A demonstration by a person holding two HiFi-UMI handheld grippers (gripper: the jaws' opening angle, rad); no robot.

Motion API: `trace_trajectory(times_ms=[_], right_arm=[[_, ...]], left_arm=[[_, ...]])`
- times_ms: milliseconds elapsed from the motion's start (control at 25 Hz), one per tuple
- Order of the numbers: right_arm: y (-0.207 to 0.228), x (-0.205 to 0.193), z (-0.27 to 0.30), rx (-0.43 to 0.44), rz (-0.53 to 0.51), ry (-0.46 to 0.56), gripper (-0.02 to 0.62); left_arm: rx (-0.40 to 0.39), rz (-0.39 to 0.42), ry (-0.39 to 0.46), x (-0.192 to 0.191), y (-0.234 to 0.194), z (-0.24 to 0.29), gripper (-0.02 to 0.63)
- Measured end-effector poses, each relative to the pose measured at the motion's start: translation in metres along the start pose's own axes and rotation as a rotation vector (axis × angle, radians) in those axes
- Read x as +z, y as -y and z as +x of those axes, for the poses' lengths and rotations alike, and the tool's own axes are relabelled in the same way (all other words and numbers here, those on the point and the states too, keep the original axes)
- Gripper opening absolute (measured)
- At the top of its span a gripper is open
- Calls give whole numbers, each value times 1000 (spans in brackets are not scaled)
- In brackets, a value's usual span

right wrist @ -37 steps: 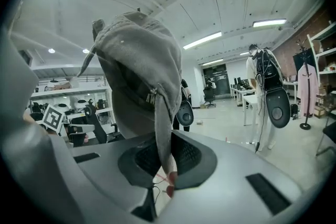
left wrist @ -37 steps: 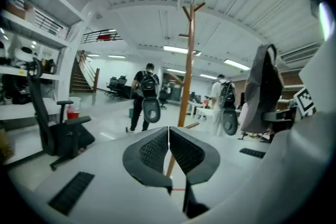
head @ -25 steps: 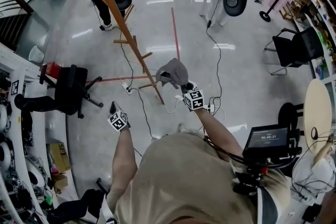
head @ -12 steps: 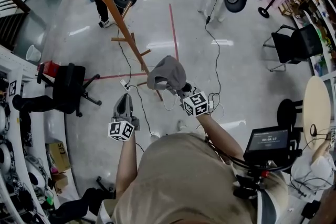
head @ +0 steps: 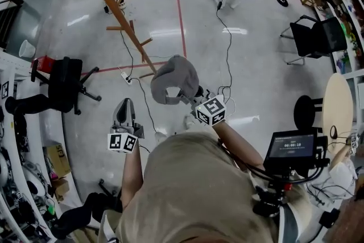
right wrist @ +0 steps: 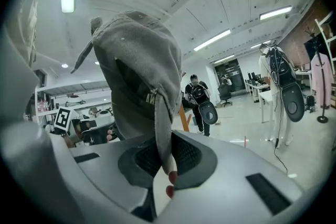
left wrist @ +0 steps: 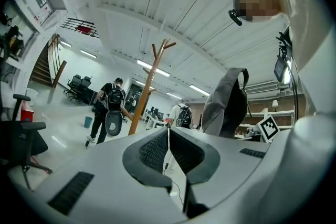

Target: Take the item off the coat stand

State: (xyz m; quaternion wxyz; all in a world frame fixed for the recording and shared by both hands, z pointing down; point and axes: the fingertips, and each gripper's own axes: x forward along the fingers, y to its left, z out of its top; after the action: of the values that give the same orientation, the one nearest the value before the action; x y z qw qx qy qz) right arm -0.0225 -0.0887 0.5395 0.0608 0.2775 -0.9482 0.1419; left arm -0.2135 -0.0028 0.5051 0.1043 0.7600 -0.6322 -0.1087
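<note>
A grey cap (head: 173, 79) hangs free of the wooden coat stand (head: 116, 14), which leans across the upper left of the head view. My right gripper (head: 191, 99) is shut on the cap's back strap. In the right gripper view the cap (right wrist: 139, 60) fills the middle, its strap pinched between the pads (right wrist: 185, 156) of my right gripper (right wrist: 164, 159). My left gripper (head: 124, 105) points outward at the left, apart from the cap. In the left gripper view my left gripper (left wrist: 168, 145) is shut on nothing, with the cap (left wrist: 227, 105) to its right and the stand (left wrist: 149, 86) behind.
A black swivel chair (head: 62, 88) stands at the left and another chair (head: 315, 37) at the right. Cables (head: 224, 48) and a red tape line (head: 181, 17) run over the floor. A round table (head: 336, 105) is at the right edge. People with backpacks (left wrist: 110, 107) walk near the stand.
My right gripper has drawn the cap away from the stand's base, toward the person. My left gripper has risen and tilted its jaws outward.
</note>
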Motion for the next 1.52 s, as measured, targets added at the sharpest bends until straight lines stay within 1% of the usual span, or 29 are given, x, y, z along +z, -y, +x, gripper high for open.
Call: trace_trajectory(times_ms=[80, 200, 400, 560, 760, 1000, 1160, 1240, 1360, 1520], right_arm=[[-3, -2, -2, 19, -12, -3, 28], [-9, -12, -9, 43, -38, -20, 28], [-12, -15, -18, 62, -45, -30, 28], [-7, -15, -26, 75, -52, -35, 28], [-8, -22, -34, 87, -62, -59, 28], [-11, -17, -29, 64, -71, -72, 28], [-30, -7, -35, 39, -75, -59, 28], [-42, -5, -36, 44, -73, -50, 28], [-58, -9, -34, 65, -60, -48, 28], [-80, -22, -41, 32, -48, -51, 28]], left_arm=[[2, 9, -5, -6, 1, 1, 20], [19, -5, -18, -14, 7, -3, 20], [12, 0, 2, -23, 19, -10, 20], [50, -36, 4, -26, 32, -14, 20], [63, -55, 12, -32, 44, -28, 21], [31, -57, 26, -18, 46, -31, 21], [-14, -44, 38, 1, 48, -49, 21], [-25, -37, 40, 8, 45, -58, 20], [-27, -34, 39, 14, 36, -72, 21], [-49, -26, 34, 17, 27, -96, 21]])
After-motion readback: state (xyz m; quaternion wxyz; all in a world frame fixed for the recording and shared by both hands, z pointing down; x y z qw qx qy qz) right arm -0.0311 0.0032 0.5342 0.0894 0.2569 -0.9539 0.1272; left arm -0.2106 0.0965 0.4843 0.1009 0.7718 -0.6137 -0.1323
